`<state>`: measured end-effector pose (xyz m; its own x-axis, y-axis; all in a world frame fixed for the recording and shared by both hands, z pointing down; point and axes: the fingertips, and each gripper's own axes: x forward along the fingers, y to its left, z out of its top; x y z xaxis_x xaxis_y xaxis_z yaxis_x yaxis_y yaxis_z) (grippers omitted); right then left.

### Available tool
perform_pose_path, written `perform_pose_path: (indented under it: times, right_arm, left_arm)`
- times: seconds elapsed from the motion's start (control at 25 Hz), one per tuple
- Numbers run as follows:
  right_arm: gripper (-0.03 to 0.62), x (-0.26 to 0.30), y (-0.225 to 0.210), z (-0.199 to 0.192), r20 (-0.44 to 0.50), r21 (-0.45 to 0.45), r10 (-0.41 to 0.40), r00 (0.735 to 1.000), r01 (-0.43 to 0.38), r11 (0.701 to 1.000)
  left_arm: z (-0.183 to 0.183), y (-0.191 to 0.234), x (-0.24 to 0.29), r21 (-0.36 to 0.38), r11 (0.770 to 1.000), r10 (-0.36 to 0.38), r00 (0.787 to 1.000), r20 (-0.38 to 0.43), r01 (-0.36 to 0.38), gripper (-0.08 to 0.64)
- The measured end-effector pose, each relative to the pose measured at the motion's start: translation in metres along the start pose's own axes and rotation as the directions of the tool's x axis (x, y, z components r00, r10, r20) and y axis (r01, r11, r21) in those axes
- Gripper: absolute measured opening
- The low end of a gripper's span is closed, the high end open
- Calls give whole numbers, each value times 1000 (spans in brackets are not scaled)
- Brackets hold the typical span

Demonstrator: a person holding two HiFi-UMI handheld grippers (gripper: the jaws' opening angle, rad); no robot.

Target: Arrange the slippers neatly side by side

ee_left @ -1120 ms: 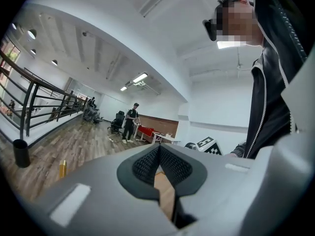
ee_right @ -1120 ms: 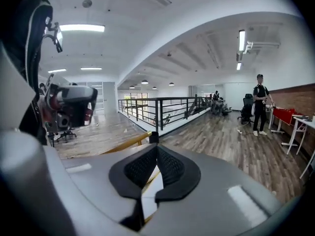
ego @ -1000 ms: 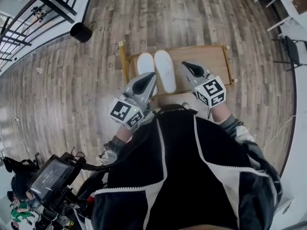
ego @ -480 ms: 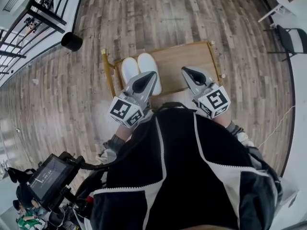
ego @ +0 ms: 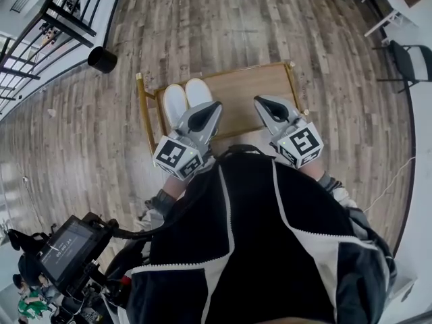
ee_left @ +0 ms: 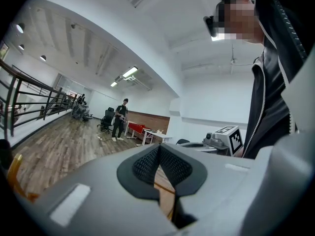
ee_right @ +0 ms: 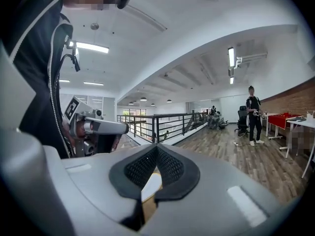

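Observation:
Two white slippers (ego: 174,104) (ego: 196,92) lie side by side, soles toward me, at the left end of a low wooden table (ego: 255,90). My left gripper (ego: 204,116) hangs above their near ends, shut and with nothing in it. My right gripper (ego: 269,107) is over the table's right half, also shut and empty. Both are held close to my chest and point upward. In the left gripper view the shut pads (ee_left: 158,165) face the room and ceiling. The right gripper view's pads (ee_right: 156,164) meet too, with a sliver of white slipper below them.
A black round bin (ego: 102,59) stands on the wood floor at the far left, beside a black railing (ego: 66,13). A dark chair (ego: 410,65) and white tables are at the right. A device with a screen (ego: 66,250) sits by my left hip. A person (ee_right: 254,115) stands far off.
The table and slippers have slid left and slightly up in the head view as the head camera shifted. Both grippers stay shut and near my chest; the slippers keep their places on the table.

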<state>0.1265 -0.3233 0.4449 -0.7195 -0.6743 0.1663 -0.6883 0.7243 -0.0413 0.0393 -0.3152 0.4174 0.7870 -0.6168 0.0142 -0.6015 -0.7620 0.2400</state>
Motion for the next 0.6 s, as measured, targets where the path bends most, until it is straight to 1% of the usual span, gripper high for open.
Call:
perform_pose_path:
  times: [0.28,0.44,0.6]
  right_arm:
    - [2,-8,-14,3,9,-10,21,1000,-21,1000]
    - [2,-17,-19,0,-45,-14,28,999,-28,1000]
    - [2,-26,-25,-3,4,-35,51,999,-51,998]
  left_arm:
    - [0,-7,11,-5,999,36,999,4,-36,18]
    - [-6,-13,18,-11,999,53,999,14,-52,18]
    - [-11,-21,24,-10,998,65,998,19,-65,18]
